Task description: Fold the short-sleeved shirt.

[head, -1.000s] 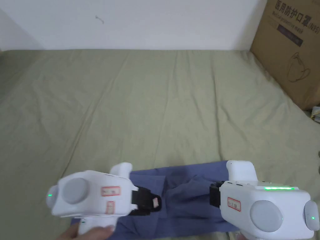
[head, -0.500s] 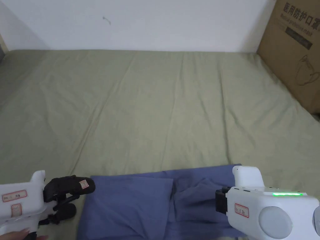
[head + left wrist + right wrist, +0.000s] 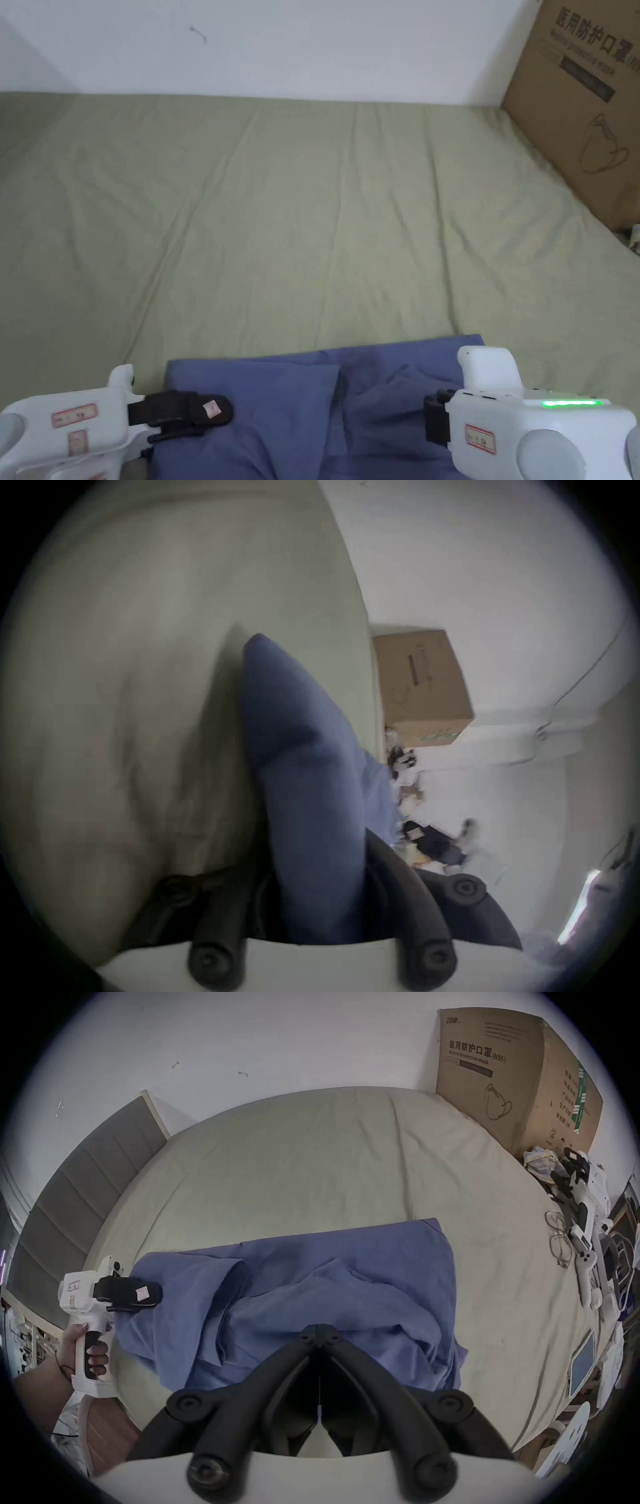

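Blue shirt [image 3: 294, 1303] at bed's [image 3: 312, 219] near edge: partly folded, rumpled. Left gripper [image 3: 138, 1297] grasping shirt's left edge; right gripper [image 3: 318, 1333] clenched, grip unclear. Final fold, smoothing remain.

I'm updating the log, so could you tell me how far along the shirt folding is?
Partly done: the blue shirt lies on the bed with its sides already turned in, but rumpled. In hand: the left gripper is at its left edge with cloth between its jaws; the right gripper is shut over the near edge. Left: smoothing and final folds.
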The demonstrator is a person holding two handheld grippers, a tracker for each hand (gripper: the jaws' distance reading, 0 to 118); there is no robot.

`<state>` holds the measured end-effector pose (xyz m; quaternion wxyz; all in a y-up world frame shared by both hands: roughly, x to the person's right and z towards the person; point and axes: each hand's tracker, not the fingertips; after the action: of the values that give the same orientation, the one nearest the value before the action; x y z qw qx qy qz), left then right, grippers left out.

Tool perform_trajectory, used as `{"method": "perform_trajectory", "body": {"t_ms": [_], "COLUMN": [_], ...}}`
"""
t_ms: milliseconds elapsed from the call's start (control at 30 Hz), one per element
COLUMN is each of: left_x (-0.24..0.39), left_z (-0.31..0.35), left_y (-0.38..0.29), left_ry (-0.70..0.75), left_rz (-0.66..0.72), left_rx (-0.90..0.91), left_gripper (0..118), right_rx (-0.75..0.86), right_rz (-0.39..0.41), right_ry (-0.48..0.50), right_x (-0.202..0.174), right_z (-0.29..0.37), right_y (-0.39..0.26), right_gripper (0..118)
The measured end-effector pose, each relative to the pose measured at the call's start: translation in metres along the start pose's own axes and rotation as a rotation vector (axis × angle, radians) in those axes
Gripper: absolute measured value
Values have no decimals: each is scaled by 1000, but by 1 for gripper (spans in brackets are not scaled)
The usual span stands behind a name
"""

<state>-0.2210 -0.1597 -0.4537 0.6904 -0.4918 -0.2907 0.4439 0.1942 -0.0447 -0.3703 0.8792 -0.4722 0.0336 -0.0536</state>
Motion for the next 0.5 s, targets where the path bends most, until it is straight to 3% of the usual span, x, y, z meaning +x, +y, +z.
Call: {"method": "perform_trajectory", "body": {"t_ms": [133,233,300,367,433,500], "left_x": [54,88,116,128,134,141], "left_z": [26,65,84,93,98,99], "left_y": [-5,-7,-17,-23,-29,-34], "left_ry": [253,547,819,994,1026,942], "left_rz": [-190,-314,-476,-578,-574,-516], "left_rx": [1,47,72,106,120,127], "left_gripper": [13,13,13,13,13,13], "right_rx": [16,33,40,46,48,45], "right_rz": [12,10,9,10,6,-7], "right_ry": [13,27,40,55,76,101], "right_x": [-4,-6,-9,-13,-16,-18], "right_z": [7,12,15,18,21,24], "right_y": [3,5,4,3,1,0], "right_gripper": [1,1,1,1,1,1]}}
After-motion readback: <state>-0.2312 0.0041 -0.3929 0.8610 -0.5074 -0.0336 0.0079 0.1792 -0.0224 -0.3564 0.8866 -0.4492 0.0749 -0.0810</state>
